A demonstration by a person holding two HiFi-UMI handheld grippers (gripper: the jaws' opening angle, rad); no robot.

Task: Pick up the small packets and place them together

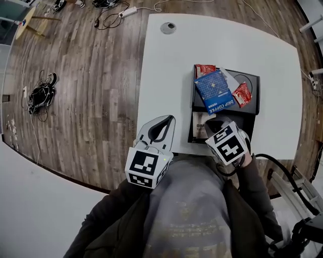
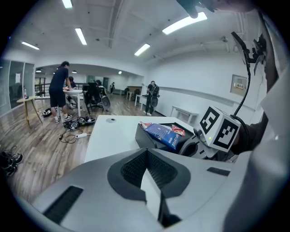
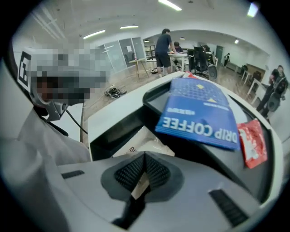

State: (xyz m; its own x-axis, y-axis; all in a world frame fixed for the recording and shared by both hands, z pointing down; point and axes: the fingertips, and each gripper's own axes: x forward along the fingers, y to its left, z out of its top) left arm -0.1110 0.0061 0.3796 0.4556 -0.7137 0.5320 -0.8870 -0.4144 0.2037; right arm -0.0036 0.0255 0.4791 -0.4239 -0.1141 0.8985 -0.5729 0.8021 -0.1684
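Note:
A black tray [image 1: 254,107] sits on the white table [image 1: 166,75]. Across it lies a blue drip coffee packet [image 1: 216,91], also in the right gripper view [image 3: 199,111] and the left gripper view [image 2: 163,133]. One red packet [image 1: 204,69] peeks out at the tray's far end and another red packet [image 1: 242,94] lies to the right. A white packet [image 1: 198,122] rests in the tray's near end. My right gripper [image 1: 213,124] is shut just above that white packet [image 3: 145,136], with nothing seen gripped. My left gripper [image 1: 170,118] is shut over the table's near edge, left of the tray.
A round grommet [image 1: 168,27] is set in the table's far side. Wooden floor to the left holds shoes and cables [image 1: 43,93] and a power strip [image 1: 128,11]. People stand at desks in the background [image 2: 59,90]. A black cable [image 1: 282,174] runs off at lower right.

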